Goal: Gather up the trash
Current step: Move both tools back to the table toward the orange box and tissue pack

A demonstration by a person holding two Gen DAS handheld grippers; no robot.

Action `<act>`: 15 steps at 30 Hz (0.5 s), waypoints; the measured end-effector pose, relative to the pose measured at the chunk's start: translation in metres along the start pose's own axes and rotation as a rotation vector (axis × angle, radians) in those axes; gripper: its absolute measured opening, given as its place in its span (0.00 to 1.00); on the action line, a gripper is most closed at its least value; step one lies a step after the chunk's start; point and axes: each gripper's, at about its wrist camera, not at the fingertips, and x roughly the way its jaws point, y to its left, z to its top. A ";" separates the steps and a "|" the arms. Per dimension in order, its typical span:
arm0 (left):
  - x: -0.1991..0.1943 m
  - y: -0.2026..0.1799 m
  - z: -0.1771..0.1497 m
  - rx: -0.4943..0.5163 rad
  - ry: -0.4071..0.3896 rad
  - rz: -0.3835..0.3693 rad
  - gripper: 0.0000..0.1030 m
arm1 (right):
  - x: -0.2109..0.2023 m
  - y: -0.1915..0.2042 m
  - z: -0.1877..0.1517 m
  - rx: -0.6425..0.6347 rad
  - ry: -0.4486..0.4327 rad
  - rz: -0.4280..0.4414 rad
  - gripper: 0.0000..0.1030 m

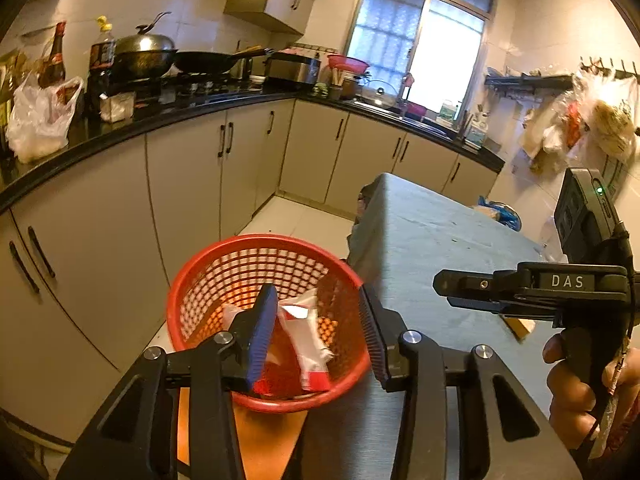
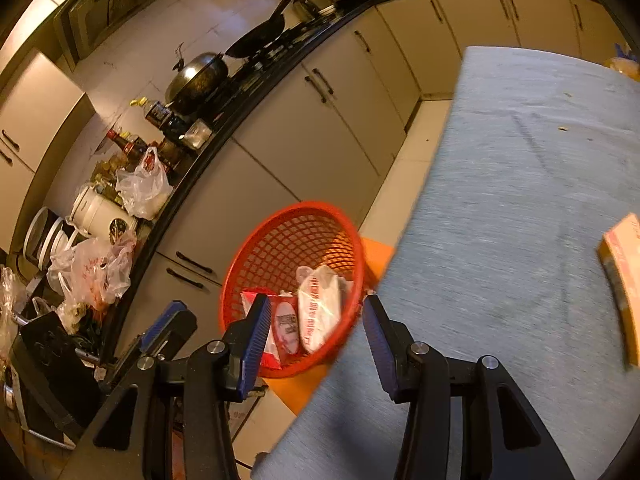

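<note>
A red mesh basket [image 1: 224, 276] stands on an orange stool beside the table's left edge; it also shows in the right wrist view [image 2: 276, 248]. Red-and-white wrappers [image 1: 308, 340] lie inside it, seen also in the right wrist view [image 2: 320, 308]. My left gripper [image 1: 316, 340] is open and empty just above the basket. My right gripper [image 2: 312, 344] is open and empty over the basket's near rim; its body shows at the right of the left wrist view [image 1: 532, 288]. An orange-pink box [image 2: 624, 280] lies on the table at the right.
The table [image 2: 520, 200] has a grey-blue cloth. A black kitchen counter [image 1: 160, 120] with woks, bottles and plastic bags runs along the left. Beige cabinets [image 1: 192, 184] stand below it. Bags hang on the right wall [image 1: 592, 120].
</note>
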 end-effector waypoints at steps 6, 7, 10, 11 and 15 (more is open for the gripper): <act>-0.004 -0.040 -0.002 0.059 0.007 -0.039 0.42 | -0.039 -0.030 -0.008 0.030 -0.049 -0.026 0.53; -0.004 -0.048 -0.003 0.068 0.010 -0.048 0.43 | -0.046 -0.036 -0.009 0.034 -0.058 -0.032 0.53; -0.003 -0.070 -0.007 0.089 0.026 -0.074 0.46 | -0.069 -0.057 -0.015 0.061 -0.088 -0.049 0.54; -0.001 -0.080 -0.009 0.097 0.037 -0.086 0.46 | -0.076 -0.064 -0.017 0.071 -0.098 -0.051 0.54; 0.009 -0.118 -0.018 0.138 0.081 -0.119 0.46 | -0.103 -0.092 -0.025 0.110 -0.134 -0.062 0.55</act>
